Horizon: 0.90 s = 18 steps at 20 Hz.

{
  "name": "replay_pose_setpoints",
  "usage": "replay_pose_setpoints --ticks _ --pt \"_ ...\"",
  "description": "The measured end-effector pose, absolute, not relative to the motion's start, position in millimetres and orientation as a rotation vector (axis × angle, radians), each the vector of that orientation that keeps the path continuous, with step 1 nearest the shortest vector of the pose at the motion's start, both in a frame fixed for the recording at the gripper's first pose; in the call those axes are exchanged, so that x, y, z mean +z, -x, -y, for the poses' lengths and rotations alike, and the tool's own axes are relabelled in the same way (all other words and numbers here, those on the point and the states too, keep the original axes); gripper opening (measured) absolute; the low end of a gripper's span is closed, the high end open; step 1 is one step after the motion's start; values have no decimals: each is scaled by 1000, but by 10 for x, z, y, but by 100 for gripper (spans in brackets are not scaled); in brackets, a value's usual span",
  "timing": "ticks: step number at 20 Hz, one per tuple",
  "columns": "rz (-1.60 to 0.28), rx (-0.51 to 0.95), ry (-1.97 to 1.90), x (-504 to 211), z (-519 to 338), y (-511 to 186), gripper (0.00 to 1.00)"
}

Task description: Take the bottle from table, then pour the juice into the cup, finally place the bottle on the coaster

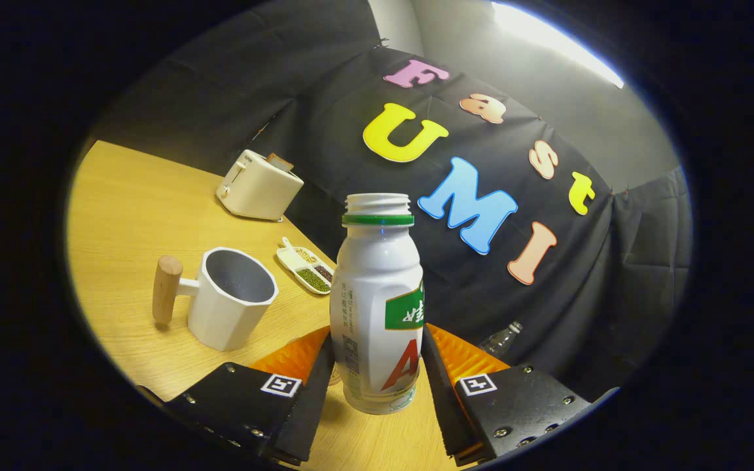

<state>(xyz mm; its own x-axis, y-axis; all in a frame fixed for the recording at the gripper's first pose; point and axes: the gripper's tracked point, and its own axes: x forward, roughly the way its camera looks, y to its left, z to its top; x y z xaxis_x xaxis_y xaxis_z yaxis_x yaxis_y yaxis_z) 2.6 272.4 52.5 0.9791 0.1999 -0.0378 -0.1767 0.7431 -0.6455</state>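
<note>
While my tongs [377,386] clamp the uncapped bottle [377,301], both fingers pressing its sides, its label shows a red "A"; the cup [230,297] sits at ten o'clock on the surface [128,209].

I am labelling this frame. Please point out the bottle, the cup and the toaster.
bottle [377,294], gripper view: white body, held between the closed jaws.
cup [236,304], gripper view: white outer wall, beside the wooden handle.
toaster [260,186], gripper view: cream side panel.

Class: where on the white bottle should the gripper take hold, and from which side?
Grip the bottle at its lower body, level from the side, as the gripper now straddles it: it stands upright, uncapped, flanks parallel, fingers close on both sides.
</note>
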Motion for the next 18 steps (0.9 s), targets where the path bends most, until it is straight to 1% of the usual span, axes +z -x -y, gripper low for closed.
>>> replay_pose_setpoints --ticks 9,18 --pt "2 166 888 488 -2731 -80 73" --pt "43 83 1111 603 -2699 -110 73"
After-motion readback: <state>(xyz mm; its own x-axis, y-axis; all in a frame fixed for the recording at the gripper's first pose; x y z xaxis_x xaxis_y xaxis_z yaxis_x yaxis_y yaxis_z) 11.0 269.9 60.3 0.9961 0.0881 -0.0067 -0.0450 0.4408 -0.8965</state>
